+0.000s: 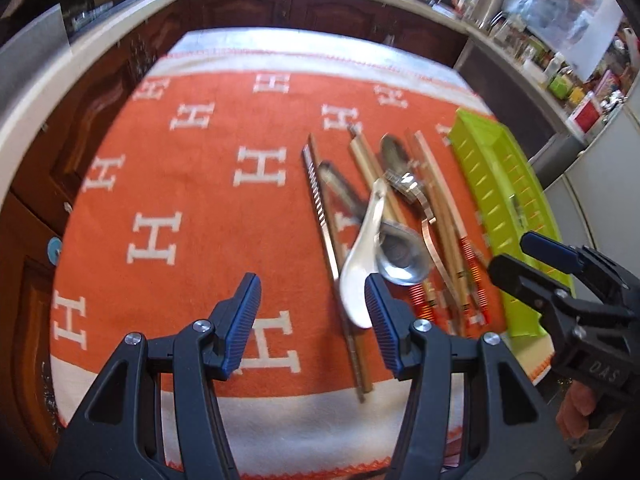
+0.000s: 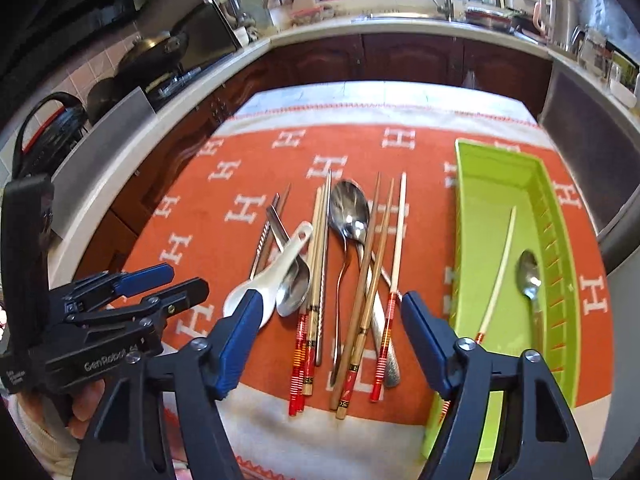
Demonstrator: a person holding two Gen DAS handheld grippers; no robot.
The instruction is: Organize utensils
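Observation:
A pile of utensils lies on the orange cloth point(image 1: 208, 208): a white ceramic spoon point(image 2: 276, 268), metal spoons point(image 2: 348, 208), several wooden chopsticks point(image 2: 370, 280) and metal chopsticks point(image 1: 320, 208). My left gripper point(image 1: 312, 284) hangs open just left of the white spoon point(image 1: 360, 256), with nothing between its fingers. My right gripper point(image 2: 330, 298) stands open above the chopstick handles, holding nothing. A lime green tray point(image 2: 480, 200) lies to the right. In it are one pale chopstick point(image 2: 500, 272) and a small metal spoon point(image 2: 528, 276).
The cloth covers a small table ringed by dark wooden cabinets point(image 2: 400, 60) and a crowded countertop. The left gripper point(image 2: 186, 278) appears at the left of the right wrist view, the right gripper point(image 1: 512, 254) over the tray point(image 1: 492, 168) in the left wrist view.

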